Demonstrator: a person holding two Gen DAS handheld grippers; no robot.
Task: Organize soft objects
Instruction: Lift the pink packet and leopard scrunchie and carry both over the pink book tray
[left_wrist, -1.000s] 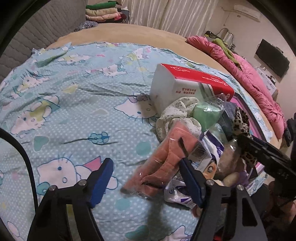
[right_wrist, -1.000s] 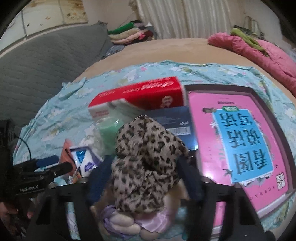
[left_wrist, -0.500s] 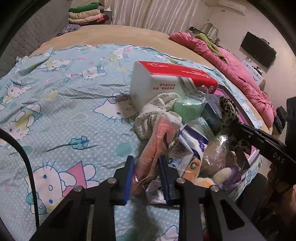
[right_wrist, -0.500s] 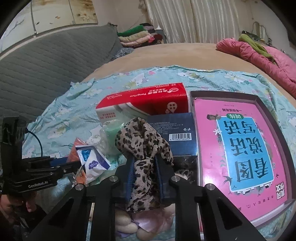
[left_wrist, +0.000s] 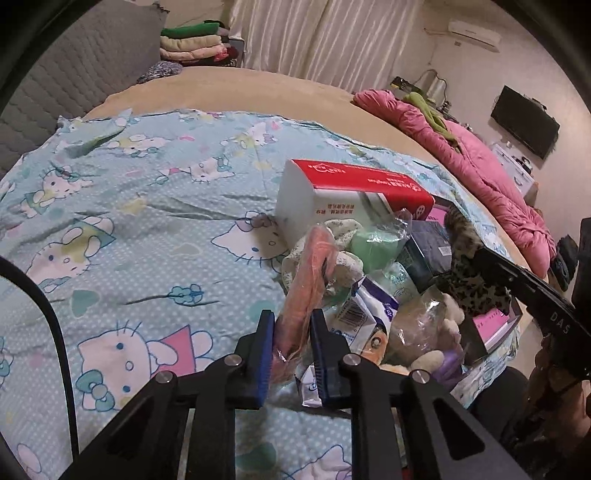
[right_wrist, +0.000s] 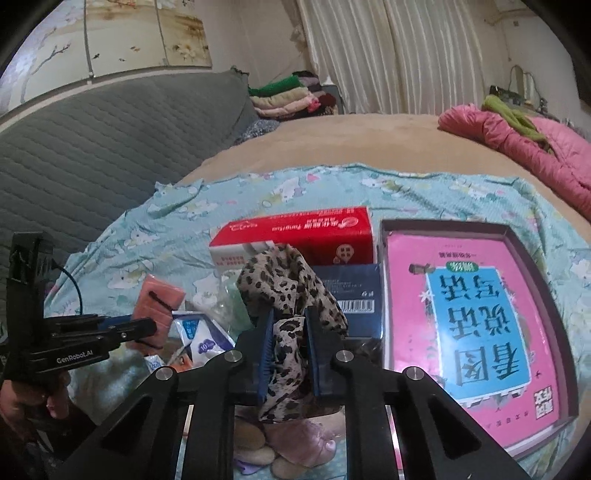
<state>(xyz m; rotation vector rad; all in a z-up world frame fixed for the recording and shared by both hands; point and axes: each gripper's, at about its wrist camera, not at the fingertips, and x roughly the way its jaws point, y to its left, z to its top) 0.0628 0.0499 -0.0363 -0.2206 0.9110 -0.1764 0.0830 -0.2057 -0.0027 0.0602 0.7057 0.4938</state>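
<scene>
Now both my grippers have closed: the left gripper (left_wrist: 291, 343) pinches the bagged orange cloth (left_wrist: 308, 273) and the right gripper (right_wrist: 289, 350) the leopard scarf (right_wrist: 291, 291), lifted from the pile, ready for sorting.

My left gripper (left_wrist: 291, 343): packaged towel (left_wrist: 308, 280) between fingers, raised over heap. Behind towel: tissue box (left_wrist: 354, 195) on bedsheet (left_wrist: 147, 240). Right of towel: wipes packet (left_wrist: 365, 310), then bagged plush toy (left_wrist: 424, 332). My right gripper (right_wrist: 289, 354): patterned scarf (right_wrist: 291, 291) between fingers, plush below. Behind scarf: flat box (right_wrist: 351, 291), tissue box beyond. Right of both: book (right_wrist: 476, 317) in tray (right_wrist: 384, 295). Quilt (right_wrist: 524, 144) far right on bed.
</scene>
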